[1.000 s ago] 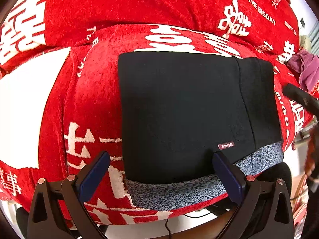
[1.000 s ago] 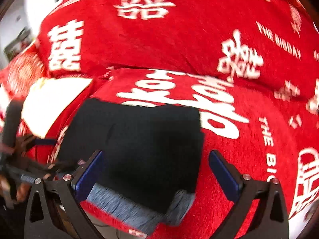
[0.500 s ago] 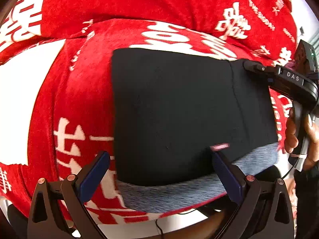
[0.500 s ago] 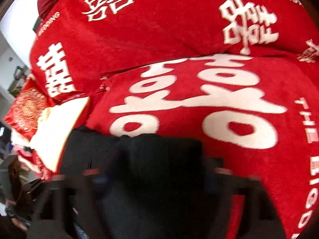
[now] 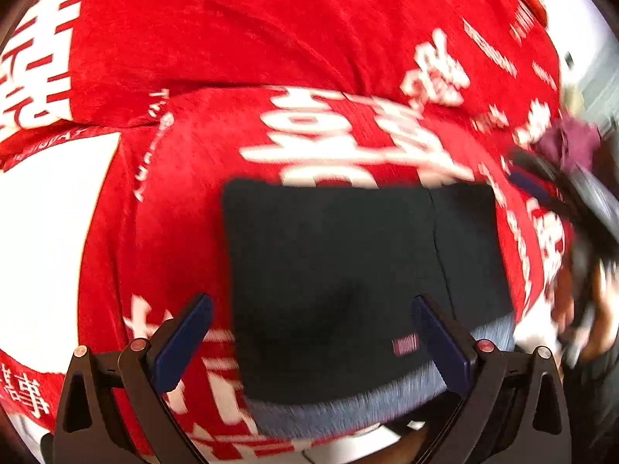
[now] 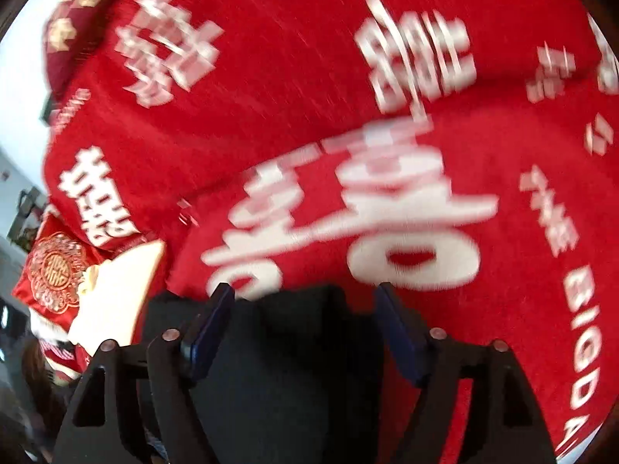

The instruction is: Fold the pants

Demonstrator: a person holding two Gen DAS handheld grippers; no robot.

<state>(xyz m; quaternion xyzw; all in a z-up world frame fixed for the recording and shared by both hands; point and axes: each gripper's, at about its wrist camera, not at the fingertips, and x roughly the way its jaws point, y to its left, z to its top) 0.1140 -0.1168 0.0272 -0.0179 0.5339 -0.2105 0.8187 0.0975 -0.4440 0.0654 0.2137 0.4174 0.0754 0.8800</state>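
The black pants [image 5: 348, 278] lie folded into a flat rectangle on the red blanket [image 5: 232, 58], with a grey-blue inner layer [image 5: 348, 410] showing along the near edge and a small red label near it. My left gripper [image 5: 309, 332] is open and empty, hovering over the near edge of the pants. My right gripper [image 6: 305, 328] is open, low over the far part of the pants [image 6: 294, 379], its fingers either side of a black fold. It also shows blurred at the right edge of the left wrist view [image 5: 572, 201].
The red blanket with white characters [image 6: 387, 212] covers a soft mound behind the pants. A red embroidered cushion [image 6: 54, 266] and a white patch [image 6: 116, 290] lie at the left. A purple cloth [image 5: 572, 143] sits at the far right.
The left gripper has pulled back, so the pants look smaller and lower. The right gripper has narrowed its opening and stays low over the pants. Both views are blurred by motion.
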